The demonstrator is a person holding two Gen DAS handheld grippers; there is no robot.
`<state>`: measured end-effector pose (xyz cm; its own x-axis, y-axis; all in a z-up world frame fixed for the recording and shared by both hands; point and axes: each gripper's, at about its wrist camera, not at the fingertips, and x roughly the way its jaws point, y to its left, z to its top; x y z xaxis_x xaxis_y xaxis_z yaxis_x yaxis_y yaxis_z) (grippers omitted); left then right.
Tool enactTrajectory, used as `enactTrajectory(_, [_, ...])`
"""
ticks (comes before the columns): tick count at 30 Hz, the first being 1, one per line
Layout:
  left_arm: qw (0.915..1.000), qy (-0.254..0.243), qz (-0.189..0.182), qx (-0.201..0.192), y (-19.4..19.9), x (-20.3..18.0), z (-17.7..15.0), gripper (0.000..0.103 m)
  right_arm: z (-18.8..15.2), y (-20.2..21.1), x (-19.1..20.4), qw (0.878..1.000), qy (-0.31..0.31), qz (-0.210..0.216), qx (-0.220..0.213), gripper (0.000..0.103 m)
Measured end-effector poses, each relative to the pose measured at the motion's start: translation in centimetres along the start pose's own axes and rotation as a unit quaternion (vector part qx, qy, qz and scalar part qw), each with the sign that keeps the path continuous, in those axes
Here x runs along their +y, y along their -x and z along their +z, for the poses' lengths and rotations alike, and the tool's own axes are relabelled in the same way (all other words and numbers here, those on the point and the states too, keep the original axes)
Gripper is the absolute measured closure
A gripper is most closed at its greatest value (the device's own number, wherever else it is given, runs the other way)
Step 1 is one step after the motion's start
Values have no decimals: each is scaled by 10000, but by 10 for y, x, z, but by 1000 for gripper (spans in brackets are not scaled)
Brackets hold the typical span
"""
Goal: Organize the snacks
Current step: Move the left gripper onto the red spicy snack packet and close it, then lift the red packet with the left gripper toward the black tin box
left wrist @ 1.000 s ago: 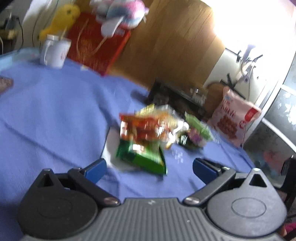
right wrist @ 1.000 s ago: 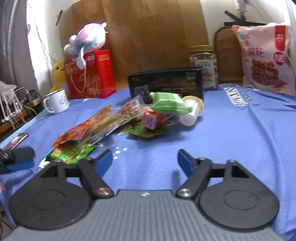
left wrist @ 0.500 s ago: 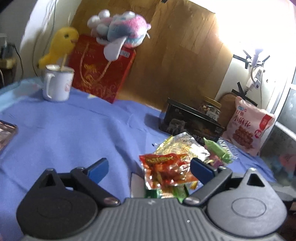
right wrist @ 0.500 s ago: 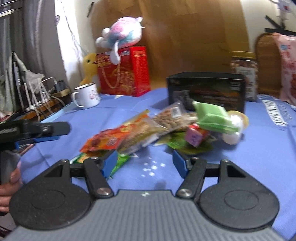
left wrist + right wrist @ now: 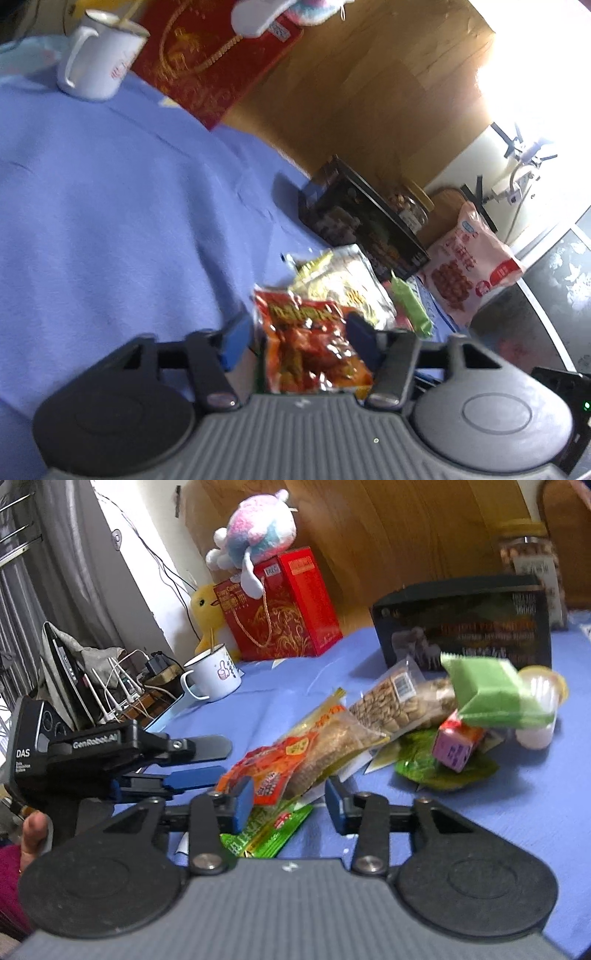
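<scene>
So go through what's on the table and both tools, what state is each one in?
Left tool: closing around red snack packet.
Right tool: closing, packets between its fingers.
Mug: upright.
Black box: standing on edge.
Green packet: atop the pile.

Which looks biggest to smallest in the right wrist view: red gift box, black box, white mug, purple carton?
1. black box and red gift box: similar, too close to rank; the red one sits farther back.
2. white mug
3. purple carton, though nearer.
</scene>
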<state>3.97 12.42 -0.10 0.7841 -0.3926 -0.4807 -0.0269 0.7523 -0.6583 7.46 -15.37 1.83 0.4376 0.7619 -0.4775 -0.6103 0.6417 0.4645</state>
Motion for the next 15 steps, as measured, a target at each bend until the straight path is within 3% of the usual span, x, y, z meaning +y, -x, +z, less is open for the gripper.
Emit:
enactTrajectory(1, [10000, -18, 35, 19, -2, -3, -2, 61, -1, -1, -1, 9999, -71, 52, 65, 72])
enactTrajectory(2, [10000, -55, 23, 47, -5, -6, -3, 70, -1, -2, -2, 9998, -119, 97, 126, 74])
enactTrajectory(3, [9999, -76, -5, 87, -5, -9, -4, 72, -3, -1, -2, 9996, -157, 143, 173, 77])
enactTrajectory(10, [9993, -311, -10, 185, -4, -32, -20, 72, -12, 22, -8, 9994, -333, 73, 101, 77])
enactTrajectory(15, [9962, -866, 12, 126, -3, -66, -33, 72, -18, 46, -15, 9991, -412, -38, -83, 77])
